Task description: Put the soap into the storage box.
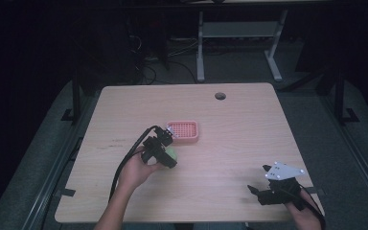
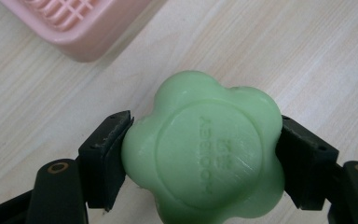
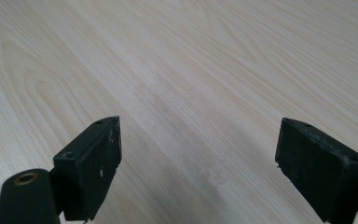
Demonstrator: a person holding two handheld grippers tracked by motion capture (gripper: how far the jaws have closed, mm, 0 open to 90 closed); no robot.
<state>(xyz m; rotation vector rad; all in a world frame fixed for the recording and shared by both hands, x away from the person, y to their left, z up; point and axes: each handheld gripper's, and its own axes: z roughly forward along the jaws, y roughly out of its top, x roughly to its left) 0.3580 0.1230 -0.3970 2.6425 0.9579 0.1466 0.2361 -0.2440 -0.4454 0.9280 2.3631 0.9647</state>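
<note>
Left gripper (image 2: 200,154) is pinching the green flower-shaped soap (image 2: 204,149) by its sides, just short of the pink soap dish (image 1: 183,131), which is lying ahead of the fingers. Right gripper (image 3: 198,158) is resting spread, well away from the dish.

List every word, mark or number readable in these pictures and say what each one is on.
Soap: raised letters run across its round middle panel, turned sideways in the left gripper view; the longer line looks like "ABSICO" followed by more letters, but I cannot read it for sure. A shorter line beside it is too faint to read.
Pink tray, table, both grippers: no text seen.
</note>
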